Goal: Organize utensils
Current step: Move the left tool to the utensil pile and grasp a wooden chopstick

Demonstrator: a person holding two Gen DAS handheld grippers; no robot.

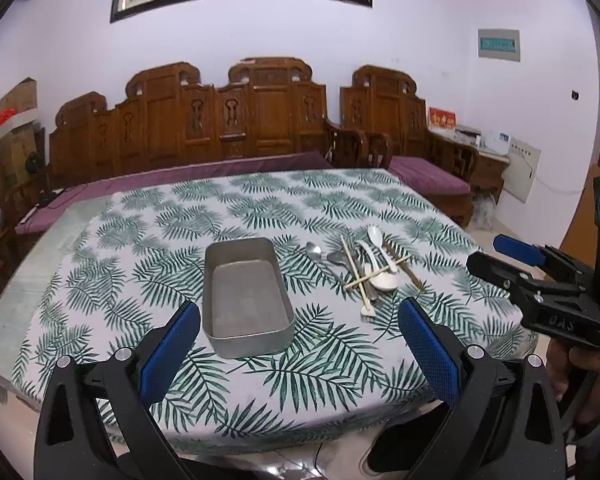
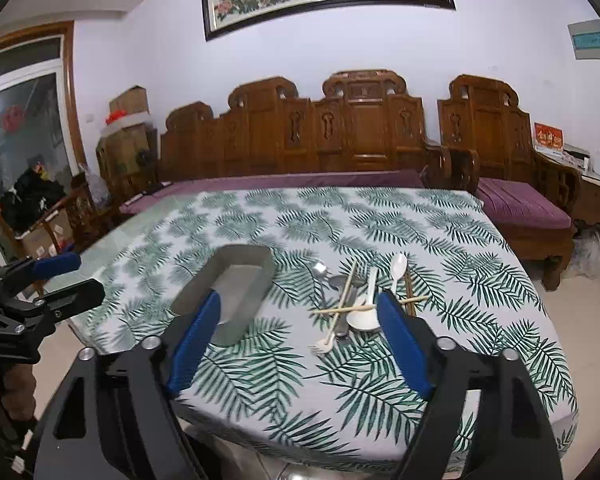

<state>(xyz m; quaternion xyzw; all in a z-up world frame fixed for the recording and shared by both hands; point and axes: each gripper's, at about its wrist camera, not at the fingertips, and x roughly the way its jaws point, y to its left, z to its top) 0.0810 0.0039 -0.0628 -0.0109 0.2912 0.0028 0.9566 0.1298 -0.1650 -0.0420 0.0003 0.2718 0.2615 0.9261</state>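
On the table (image 1: pixel 260 200) with its leaf-print cloth, an empty metal tray (image 1: pixel 246 294) sits toward the near edge, and the utensil pile (image 1: pixel 370 270) of spoons, chopsticks and a fork lies loose just beside it, toward the right edge. Nothing is in the tray yet, so sorting has barely begun. The left gripper (image 1: pixel 300 352) and right gripper (image 2: pixel 296 344) both hang over the near edge, jaws apart and empty. Next, I judge, the right one must single out one crossed piece.
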